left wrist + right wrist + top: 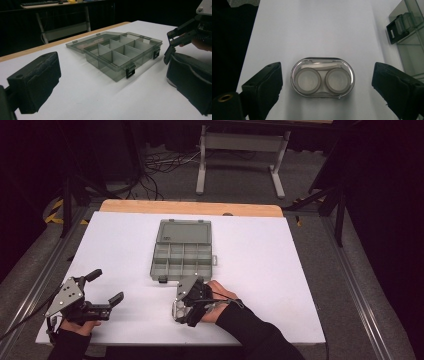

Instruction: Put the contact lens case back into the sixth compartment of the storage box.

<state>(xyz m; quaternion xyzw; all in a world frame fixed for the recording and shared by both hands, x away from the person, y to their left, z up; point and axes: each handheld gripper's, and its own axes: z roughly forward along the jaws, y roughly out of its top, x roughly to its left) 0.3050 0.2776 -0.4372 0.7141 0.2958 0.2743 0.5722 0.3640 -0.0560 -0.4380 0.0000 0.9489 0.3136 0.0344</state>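
A clear oval case with two round wells lies flat on the white table. My right gripper points down over it, one black jaw on each side with a gap on both, so it is open. From above, the case lies just under the right gripper, near the table's front edge. A grey see-through compartment box stands open at mid-table, its lid laid back. My left gripper rests open at the front left and holds nothing. It faces the box and the right gripper.
One black latch of the box is close to the case's right side. A wooden strip runs along the table's far edge. Beyond it stand a metal frame and loose cables on the floor. Bare white surface lies to the right.
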